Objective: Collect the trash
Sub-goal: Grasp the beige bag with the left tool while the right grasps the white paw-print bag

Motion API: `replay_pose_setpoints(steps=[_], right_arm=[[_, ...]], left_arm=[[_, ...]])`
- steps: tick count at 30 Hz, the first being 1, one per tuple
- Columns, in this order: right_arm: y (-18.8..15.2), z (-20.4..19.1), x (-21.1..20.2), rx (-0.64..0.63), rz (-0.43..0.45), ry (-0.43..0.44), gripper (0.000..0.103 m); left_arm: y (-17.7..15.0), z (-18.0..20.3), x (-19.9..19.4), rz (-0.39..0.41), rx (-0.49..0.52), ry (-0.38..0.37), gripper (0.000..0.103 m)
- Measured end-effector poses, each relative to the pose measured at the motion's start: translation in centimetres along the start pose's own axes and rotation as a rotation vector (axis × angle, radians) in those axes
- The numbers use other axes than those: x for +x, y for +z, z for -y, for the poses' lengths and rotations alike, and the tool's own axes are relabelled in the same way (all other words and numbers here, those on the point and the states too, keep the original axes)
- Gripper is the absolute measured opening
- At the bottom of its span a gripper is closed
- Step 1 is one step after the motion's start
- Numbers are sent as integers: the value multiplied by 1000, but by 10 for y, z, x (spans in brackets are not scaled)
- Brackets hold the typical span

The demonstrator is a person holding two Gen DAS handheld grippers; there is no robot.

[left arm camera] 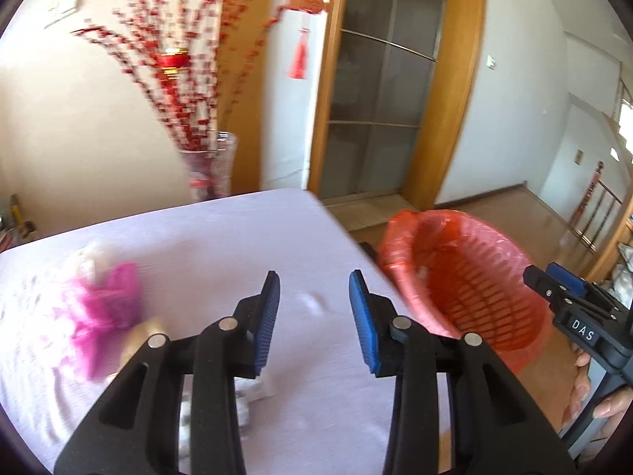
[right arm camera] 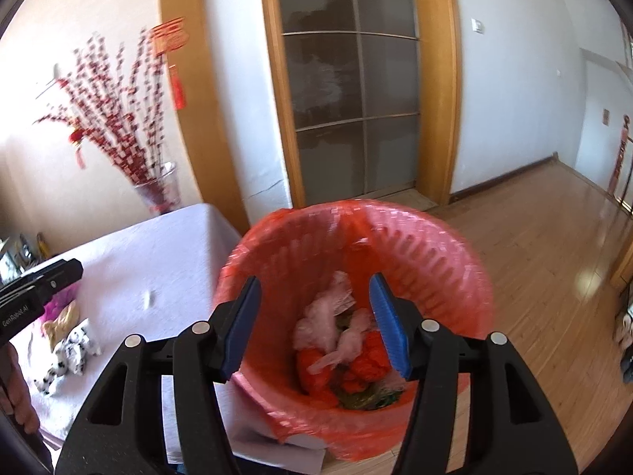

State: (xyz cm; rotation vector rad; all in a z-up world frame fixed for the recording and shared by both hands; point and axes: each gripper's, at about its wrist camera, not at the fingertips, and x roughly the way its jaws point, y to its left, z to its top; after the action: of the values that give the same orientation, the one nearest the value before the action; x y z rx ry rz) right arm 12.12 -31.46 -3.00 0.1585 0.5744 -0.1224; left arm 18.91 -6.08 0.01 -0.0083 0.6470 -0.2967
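Left gripper (left arm camera: 314, 320), jaws released, above lavender-clothed table (left arm camera: 221, 237); pink doll (left arm camera: 107, 297) left. Right gripper (right arm camera: 314, 326), jaws released, over red-lined slatted plastic wastebasket (right arm camera: 435, 249) holding crumpled trash (right arm camera: 340, 340), beside table edge; wood floor (right arm camera: 546, 237) rightward.

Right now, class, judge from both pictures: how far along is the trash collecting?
Done: the bin beside the table already holds crumpled paper and red wrappers. In hand: nothing; the right tongs hover open over the bin, and the left tongs are open above the table. Left: a small white scrap lies on the cloth. The toys look like keepers.
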Motion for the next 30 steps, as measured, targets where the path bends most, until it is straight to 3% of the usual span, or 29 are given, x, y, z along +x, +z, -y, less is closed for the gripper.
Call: replay_pose_setpoints(steps=[5, 16, 24, 30], right_arm=[[-7, -38, 0, -41, -21, 75, 57], [-44, -172, 10, -212, -125, 309, 59], [-69, -230, 18, -242, -206, 369, 64], [-85, -246, 32, -281, -253, 323, 64]], left_arm=[[-12, -38, -24, 29, -34, 85, 38], [-45, -128, -80, 71, -119, 353, 42], [-67, -173, -95, 50, -213, 417, 42], [-77, -188, -96, 35, -254, 419, 42]])
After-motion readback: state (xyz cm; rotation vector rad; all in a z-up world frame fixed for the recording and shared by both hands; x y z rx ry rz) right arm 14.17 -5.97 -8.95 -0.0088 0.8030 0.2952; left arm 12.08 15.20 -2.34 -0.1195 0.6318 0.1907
